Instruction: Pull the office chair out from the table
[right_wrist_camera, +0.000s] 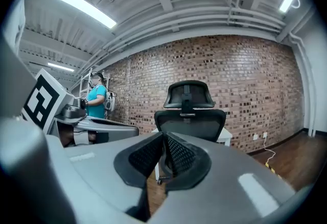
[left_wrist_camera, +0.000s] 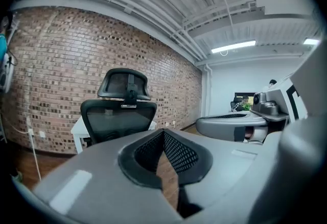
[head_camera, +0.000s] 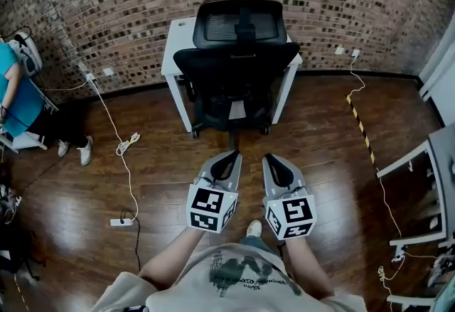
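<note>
Chair [head_camera: 235, 62] stands pushed in at the white table [head_camera: 180, 38] by the brick wall, its back towards us, so nothing is pulled out yet. We hold the left gripper [head_camera: 229, 159] and right gripper [head_camera: 275, 163] side by side, well short of it. Both have their jaws pressed together and empty, and they point at the backrest, ready, we judge, to approach and take hold.

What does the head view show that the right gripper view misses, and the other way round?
Head view only: the power strip on the floor and the wearer's shirt. Right gripper view only: the ceiling lights and overhead pipes. Both: the office chair, pushed up to the white table, and the brick wall.
</note>
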Motion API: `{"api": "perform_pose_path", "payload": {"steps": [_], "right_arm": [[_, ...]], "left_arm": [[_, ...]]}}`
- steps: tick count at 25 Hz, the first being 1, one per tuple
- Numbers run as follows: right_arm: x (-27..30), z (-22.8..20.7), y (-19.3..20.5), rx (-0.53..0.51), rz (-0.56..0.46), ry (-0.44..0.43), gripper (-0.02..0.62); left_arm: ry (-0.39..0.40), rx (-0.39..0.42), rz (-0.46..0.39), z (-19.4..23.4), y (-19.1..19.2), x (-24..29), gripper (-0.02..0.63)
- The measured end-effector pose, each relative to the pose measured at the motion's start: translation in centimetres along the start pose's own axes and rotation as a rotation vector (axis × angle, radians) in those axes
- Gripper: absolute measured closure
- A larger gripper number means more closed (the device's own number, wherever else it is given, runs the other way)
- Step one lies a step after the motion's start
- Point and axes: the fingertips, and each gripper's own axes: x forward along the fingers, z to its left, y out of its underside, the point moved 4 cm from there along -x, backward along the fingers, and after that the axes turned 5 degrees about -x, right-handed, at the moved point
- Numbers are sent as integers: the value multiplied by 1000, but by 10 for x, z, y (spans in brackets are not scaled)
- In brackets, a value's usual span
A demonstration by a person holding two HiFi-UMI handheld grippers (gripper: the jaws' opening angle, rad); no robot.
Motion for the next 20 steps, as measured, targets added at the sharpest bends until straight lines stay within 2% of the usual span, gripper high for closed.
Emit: {"api": "perform_pose_path", "payload": {"steps": [9,15,20], "right_arm": [[59,-85,-12,-37,-25,-120,589],[98,-127,-24,-106,-44,-199,573],[133,-149,-42,-170,-60,-237,551]], "left_arm": [[-72,6,-27,3,-23,87,589],[-133,42,-86,36,-51,111,584],[-178,101,-72,75,-72,120,544]]}}
